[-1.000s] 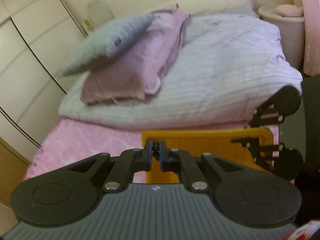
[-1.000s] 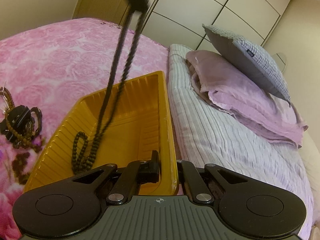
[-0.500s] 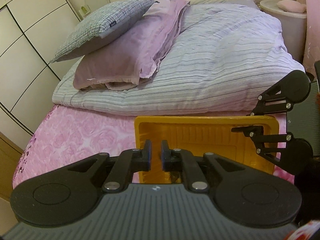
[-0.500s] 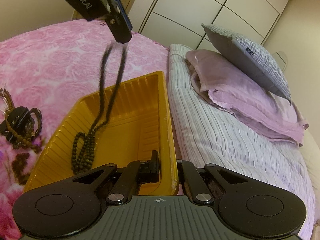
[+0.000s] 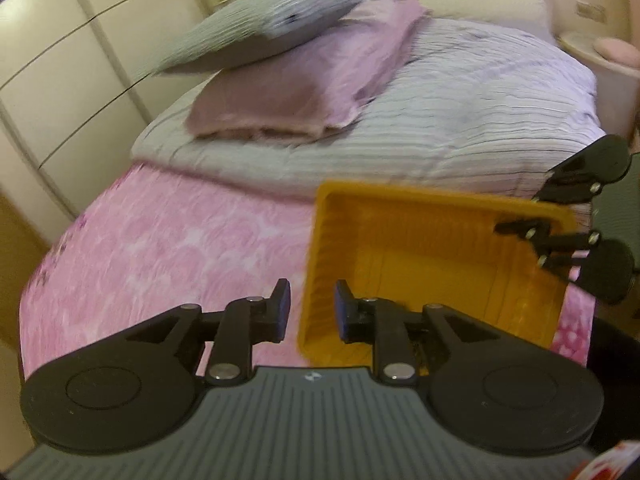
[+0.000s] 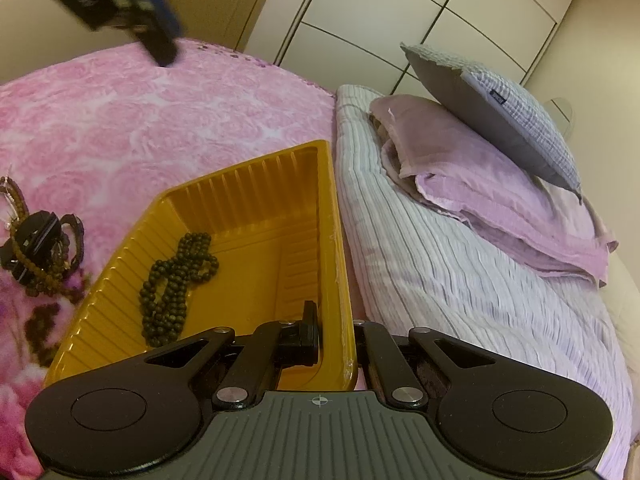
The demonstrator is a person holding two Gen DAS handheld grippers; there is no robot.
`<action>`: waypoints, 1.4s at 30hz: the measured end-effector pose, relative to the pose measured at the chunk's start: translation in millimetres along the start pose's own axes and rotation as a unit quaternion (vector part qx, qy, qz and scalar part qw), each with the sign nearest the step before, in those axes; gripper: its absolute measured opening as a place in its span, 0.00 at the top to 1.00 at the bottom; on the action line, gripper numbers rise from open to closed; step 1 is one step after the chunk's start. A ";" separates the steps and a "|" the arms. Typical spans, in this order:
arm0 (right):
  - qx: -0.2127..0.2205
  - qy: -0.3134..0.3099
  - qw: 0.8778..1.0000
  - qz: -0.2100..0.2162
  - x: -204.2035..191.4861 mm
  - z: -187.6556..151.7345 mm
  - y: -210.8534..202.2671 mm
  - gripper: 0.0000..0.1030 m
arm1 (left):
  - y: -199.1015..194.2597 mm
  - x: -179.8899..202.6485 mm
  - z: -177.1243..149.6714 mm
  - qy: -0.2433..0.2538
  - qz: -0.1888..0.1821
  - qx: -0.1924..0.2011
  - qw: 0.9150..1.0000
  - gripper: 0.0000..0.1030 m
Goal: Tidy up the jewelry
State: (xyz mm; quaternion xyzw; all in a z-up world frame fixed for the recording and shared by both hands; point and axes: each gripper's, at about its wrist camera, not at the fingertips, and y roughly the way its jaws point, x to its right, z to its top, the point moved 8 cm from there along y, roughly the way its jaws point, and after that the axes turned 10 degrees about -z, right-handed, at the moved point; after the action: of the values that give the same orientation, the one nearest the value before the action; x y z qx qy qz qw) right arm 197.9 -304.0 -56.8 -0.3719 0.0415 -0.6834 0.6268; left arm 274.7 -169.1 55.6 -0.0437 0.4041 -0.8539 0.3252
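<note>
Right wrist view shows the right tool (image 6: 334, 336) clamped on the near right-hand wall of the ribbed orange plastic tray (image 6: 256, 184), one finger inside the tray and the other outside it, so the wall sits pinched between them. Inside the tray, on its ribbed floor toward the left wall, lies a heap of dark round-bead necklace (image 6: 176, 276), loose and touching no tool. The tray rests on the pink rose-patterned bedspread (image 6: 160, 112), its right edge just beside the folded lilac striped duvet (image 6: 460, 280). On the bedspread left of the tray sits a small tangle of brown bead strings around a black hair claw (image 6: 36, 244), apart from the tray. The left tool (image 6: 158, 38) appears blurred at the upper left, above the bedspread and clear of the tray. In the left wrist view the left tool (image 5: 309, 312) has its jaws opening, a modest gap between the blue-faced pads (image 5: 284, 306) with nothing between them; the tray's near left corner shows behind that gap. A mauve pillow (image 5: 296, 92) and a grey checked cushion (image 5: 264, 24) lie stacked on the duvet.
</note>
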 end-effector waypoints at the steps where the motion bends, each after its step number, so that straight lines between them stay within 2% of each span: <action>1: -0.001 0.001 1.000 0.000 0.1 -0.9 0.0 0.97 | -4.2 -5.5 -9.2 -0.013 0.006 0.001 1.000 0.76; 3: -0.002 0.003 1.000 0.000 0.5 -2.3 0.5 0.97 | -13.5 -16.0 -30.7 -0.042 0.016 0.003 0.999 0.70; 11: -0.004 0.001 1.000 0.000 1.2 -5.2 -1.1 0.97 | -42.8 -40.1 -129.1 -0.128 0.067 -0.001 0.989 0.65; 17: -0.004 0.001 1.000 -0.002 0.6 -6.4 -1.2 0.97 | -50.1 -33.5 -198.7 -0.181 0.089 -0.015 0.979 0.65; 22: -0.005 0.009 1.000 -0.003 1.2 -7.3 -1.8 0.97 | -41.9 -15.3 -237.7 -0.240 0.101 0.004 0.965 0.65; 32: -0.011 0.008 1.000 -0.001 2.3 -8.1 0.6 0.97 | -4.8 10.3 -264.0 -0.316 0.119 0.026 0.941 0.68; 42: -0.014 0.005 1.000 -0.003 1.9 -8.8 2.4 0.97 | 12.3 7.9 -261.8 -0.331 0.119 0.028 0.936 0.82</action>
State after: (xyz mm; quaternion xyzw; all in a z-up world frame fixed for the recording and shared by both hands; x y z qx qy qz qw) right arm 195.1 -309.8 -63.5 -0.3776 0.0536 -0.6863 0.6193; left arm 186.5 -6.2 -130.0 -0.2659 0.2518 -0.7572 0.5409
